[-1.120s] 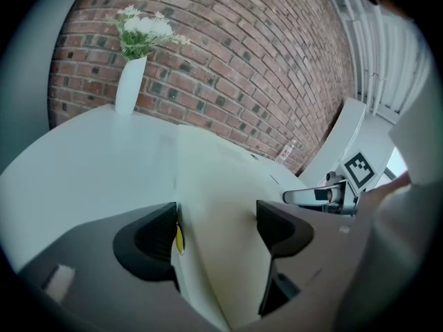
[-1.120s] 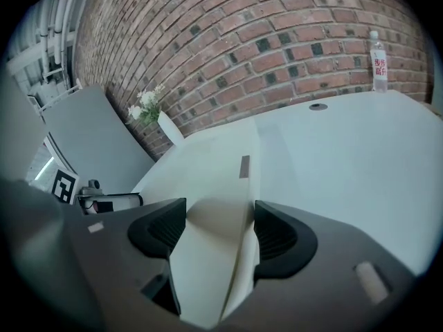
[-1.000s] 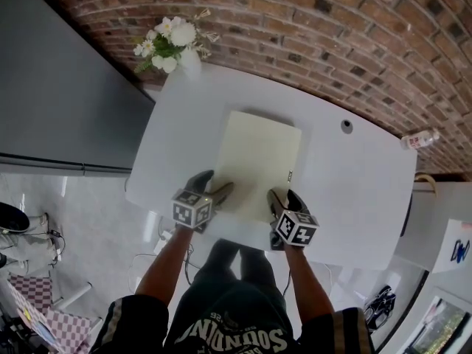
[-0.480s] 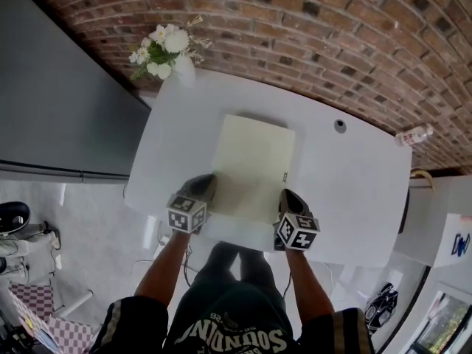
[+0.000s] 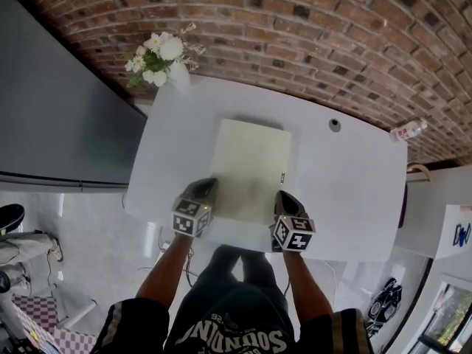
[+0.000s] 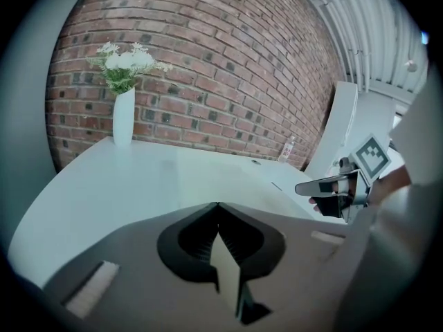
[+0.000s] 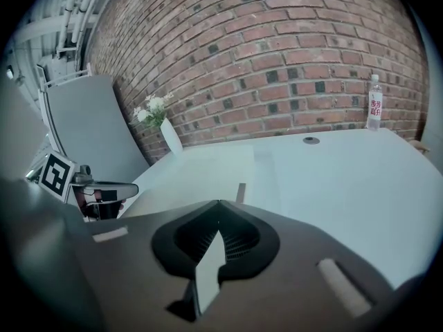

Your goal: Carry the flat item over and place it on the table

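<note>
Fingers of the left gripper [image 5: 205, 189] and the right gripper [image 5: 286, 200] had just closed, each pinching a near corner of the pale yellow-green flat rectangular board [image 5: 249, 161] on the white desk [image 5: 346, 183]. With both sides held, the carry could probably start.

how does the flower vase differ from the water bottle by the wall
The vase is opaque white and holds white flowers; the bottle is clear with a red-lettered label. The vase stands at the far left corner of the table; the bottle is out by the far right corner, and I cannot tell whether it is on the table. Both stand upright close to the brick wall.
</note>
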The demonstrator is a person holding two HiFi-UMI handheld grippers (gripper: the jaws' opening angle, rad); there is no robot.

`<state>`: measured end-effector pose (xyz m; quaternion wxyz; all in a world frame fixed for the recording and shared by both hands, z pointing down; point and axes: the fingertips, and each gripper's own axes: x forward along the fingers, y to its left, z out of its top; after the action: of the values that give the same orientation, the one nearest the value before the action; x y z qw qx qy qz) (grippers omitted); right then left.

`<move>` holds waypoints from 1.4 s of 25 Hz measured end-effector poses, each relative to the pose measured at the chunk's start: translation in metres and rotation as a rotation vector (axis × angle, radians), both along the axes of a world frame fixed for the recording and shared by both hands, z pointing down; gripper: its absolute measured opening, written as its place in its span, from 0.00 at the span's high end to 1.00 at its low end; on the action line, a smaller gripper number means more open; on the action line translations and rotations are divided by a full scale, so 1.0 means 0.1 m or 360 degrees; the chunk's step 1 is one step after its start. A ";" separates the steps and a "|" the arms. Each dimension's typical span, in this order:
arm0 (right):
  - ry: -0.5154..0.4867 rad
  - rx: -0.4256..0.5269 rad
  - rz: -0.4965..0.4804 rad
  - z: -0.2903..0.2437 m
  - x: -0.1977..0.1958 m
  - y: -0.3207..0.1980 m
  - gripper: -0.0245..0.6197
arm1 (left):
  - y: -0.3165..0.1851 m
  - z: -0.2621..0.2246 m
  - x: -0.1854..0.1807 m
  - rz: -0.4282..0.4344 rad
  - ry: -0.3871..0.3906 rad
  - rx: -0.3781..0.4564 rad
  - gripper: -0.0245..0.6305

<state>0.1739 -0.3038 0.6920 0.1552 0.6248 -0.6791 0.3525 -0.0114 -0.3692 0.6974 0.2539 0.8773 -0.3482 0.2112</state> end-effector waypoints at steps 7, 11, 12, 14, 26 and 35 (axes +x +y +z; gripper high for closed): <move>0.0001 0.0033 0.0051 -0.10 0.02 0.10 0.96 | 0.03 -0.09 0.12 0.0064 0.0027 0.0046 0.95; 0.0008 0.0066 0.0061 -0.21 -0.01 0.16 0.96 | 0.08 -0.19 0.15 0.0088 0.0042 0.0059 0.95; 0.0011 0.0076 0.0060 -0.24 -0.02 0.17 0.96 | 0.09 -0.22 0.15 0.0089 0.0047 0.0066 0.95; 0.0020 0.0097 0.0058 -0.30 -0.02 0.20 0.96 | 0.13 -0.30 0.16 0.0087 0.0054 0.0083 0.95; 0.0093 0.0328 -0.0025 -0.87 -0.11 0.31 0.96 | 0.34 -0.87 0.14 0.0028 0.0078 0.0248 0.95; 0.0099 0.0523 -0.0040 -1.44 -0.03 0.48 0.96 | 0.58 -1.51 0.22 0.0040 0.0163 0.0403 0.95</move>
<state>0.1708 -0.2562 0.5485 0.0763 0.6439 -0.7302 0.2154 0.0107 -0.3116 0.5467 0.1558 0.9163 -0.3477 0.1237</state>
